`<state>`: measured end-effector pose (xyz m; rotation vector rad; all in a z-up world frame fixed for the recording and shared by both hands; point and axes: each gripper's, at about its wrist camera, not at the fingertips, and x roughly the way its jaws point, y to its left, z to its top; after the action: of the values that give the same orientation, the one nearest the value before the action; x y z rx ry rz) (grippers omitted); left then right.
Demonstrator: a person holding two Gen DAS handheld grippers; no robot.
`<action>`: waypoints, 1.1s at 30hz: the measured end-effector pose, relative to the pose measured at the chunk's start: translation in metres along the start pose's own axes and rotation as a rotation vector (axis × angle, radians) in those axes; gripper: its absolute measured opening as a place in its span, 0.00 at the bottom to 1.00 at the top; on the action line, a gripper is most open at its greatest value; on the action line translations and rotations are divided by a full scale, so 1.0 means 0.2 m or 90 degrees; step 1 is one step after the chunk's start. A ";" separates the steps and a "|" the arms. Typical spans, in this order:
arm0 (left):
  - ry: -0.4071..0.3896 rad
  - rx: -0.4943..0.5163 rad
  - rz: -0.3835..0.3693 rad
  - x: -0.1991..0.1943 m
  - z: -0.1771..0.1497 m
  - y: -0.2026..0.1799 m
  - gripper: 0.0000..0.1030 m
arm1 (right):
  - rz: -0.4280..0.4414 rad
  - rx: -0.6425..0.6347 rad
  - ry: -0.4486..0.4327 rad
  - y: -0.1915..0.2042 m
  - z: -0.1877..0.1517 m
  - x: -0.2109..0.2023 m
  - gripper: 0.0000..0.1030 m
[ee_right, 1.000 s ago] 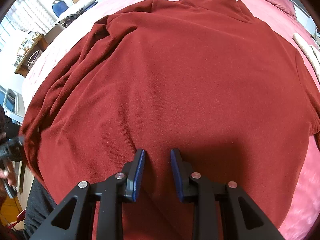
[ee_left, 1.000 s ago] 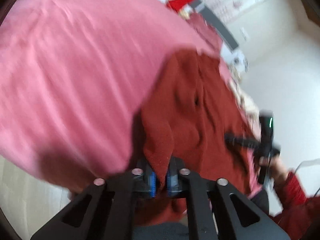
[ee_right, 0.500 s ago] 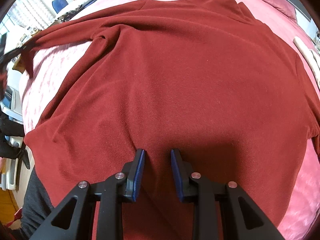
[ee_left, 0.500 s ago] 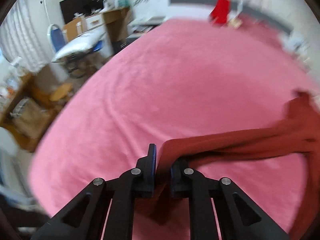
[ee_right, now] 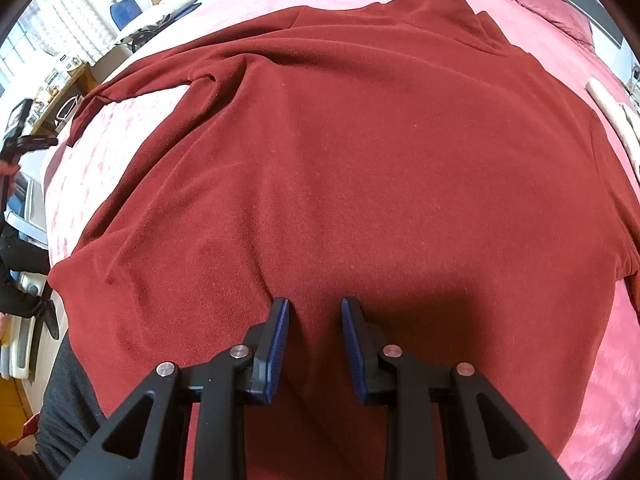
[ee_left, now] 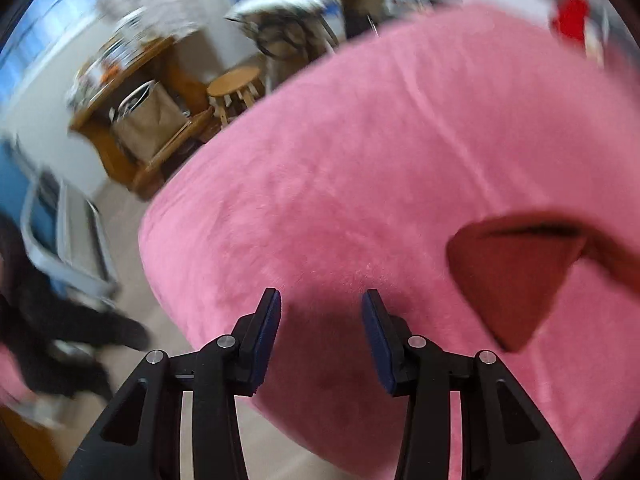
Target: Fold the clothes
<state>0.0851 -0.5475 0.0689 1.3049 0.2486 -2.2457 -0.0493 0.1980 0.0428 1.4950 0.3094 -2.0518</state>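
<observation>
Left wrist view: left gripper (ee_left: 320, 320) fingers spread, empty, over pink bedspread (ee_left: 360, 160); sleeve end (ee_left: 516, 272) lies to its right. Right wrist view: right gripper (ee_right: 314, 332) fingers parted on dark red sweater (ee_right: 360, 140), spread across the bed; grip unclear.

Both tools share one build. The left tongs (ee_left: 320, 336) are matte black plastic: two angular arms with triangular cut-outs, each ending in a narrow finger faced with a ribbed dark blue pad (ee_left: 269, 336). Four round silver screw heads sit in a row across the arms, just behind the pads. The right tongs (ee_right: 314, 344) show the same black frame, blue pads (ee_right: 278, 344) and four silver screws. Dark grey clothing (ee_right: 68, 408) shows left of the right tongs.
</observation>
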 end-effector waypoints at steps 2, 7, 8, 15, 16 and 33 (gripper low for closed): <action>-0.037 -0.038 -0.039 -0.09 -0.06 0.07 0.43 | 0.007 0.000 -0.007 -0.04 -0.02 -0.02 0.27; -0.035 0.162 -0.412 -0.32 -0.39 -0.48 0.66 | 0.103 0.092 -0.049 -0.14 -0.10 -0.16 0.26; -0.024 0.189 -0.455 -0.35 -0.46 -0.59 0.66 | 0.142 0.121 -0.067 -0.17 -0.10 -0.20 0.26; 0.058 0.327 -0.631 -0.44 -0.81 -1.25 0.67 | 0.124 0.271 -0.043 -0.38 -0.46 -0.39 0.28; 0.078 0.340 -0.624 -0.42 -0.83 -1.30 0.67 | 0.108 0.289 -0.035 -0.43 -0.51 -0.38 0.28; 0.134 0.373 -0.572 -0.50 -0.97 -1.45 0.76 | 0.241 0.332 0.019 -0.39 -0.79 -0.24 0.37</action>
<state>0.1175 -0.1894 0.0243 2.0348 0.3072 -3.0708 0.0408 0.3551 0.0225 1.7174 -0.5036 -1.8758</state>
